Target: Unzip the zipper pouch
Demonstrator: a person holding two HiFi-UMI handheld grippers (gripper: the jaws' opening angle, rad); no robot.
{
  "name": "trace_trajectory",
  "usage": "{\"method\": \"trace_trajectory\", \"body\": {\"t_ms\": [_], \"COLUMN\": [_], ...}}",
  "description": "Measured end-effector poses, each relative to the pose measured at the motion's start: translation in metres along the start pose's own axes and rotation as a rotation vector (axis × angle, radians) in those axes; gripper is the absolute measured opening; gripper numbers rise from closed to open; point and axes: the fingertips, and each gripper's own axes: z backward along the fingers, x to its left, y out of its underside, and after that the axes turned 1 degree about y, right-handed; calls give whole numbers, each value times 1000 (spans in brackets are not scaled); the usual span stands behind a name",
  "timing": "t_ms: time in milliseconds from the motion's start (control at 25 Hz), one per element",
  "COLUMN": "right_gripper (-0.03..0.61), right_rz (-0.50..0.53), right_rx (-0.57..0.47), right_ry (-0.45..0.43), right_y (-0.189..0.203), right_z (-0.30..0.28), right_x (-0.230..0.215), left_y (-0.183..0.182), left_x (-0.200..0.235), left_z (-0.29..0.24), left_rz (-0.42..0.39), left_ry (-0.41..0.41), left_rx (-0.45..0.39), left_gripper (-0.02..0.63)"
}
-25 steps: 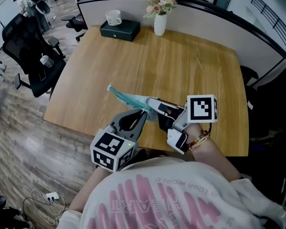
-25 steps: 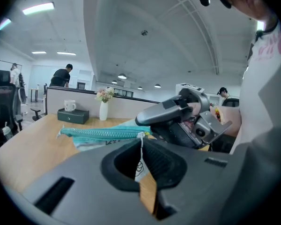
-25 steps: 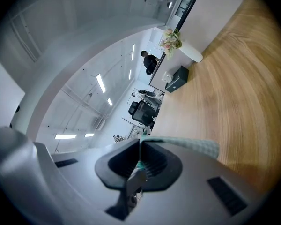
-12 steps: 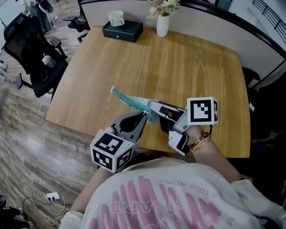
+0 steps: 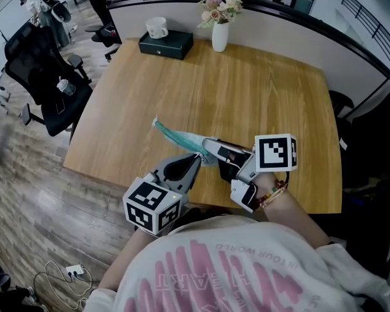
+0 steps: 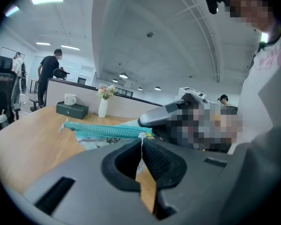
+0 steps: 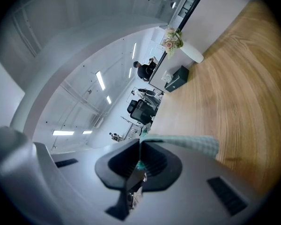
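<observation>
A teal zipper pouch lies lifted at its near end over the wooden table. My left gripper reaches it from below in the head view. Its jaws have just been closing and now stand shut on the thin white zipper pull, at the near end of the pouch's zip. My right gripper comes from the right, shut on the pouch's end fabric close beside the pull. In the right gripper view its jaws pinch teal cloth. The pouch's far end points to the upper left.
At the table's far edge stand a black box with a white mug on it and a white vase of flowers. A black office chair stands left of the table. A person stands far behind.
Only the head view has shifted a little; both grippers and the pouch keep their places.
</observation>
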Motion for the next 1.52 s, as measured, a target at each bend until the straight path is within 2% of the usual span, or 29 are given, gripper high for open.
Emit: {"method": "trace_trajectory", "body": {"t_ms": [520,640,920,1120,1280,1520], "right_gripper": [6,6,6,6,6,6], "right_rz": [-5,-16,-5,-3,21,5], "right_rx": [-11,-19,-31,-33,-26,-7], "right_ry": [1,25,-3,13,-10,-26], "right_y": [-3,-2,-7,-7,-7,-4], "right_z": [10,12,12,13,11,8], "right_x": [-2,-5,2,0,3,5], "left_y": [-2,-1,-4,-4,-5,-8], "left_x": [-1,-3,-8,-8,-8,-9], "left_z": [7,6,6,5,4,2], "left_rz": [72,54,16,10,11,22], "left_ry": [27,31,52,52,51,60], "left_rx": [-18,-16,-21,-19,-24,-33], "left_gripper": [3,3,6,8,9,9]}}
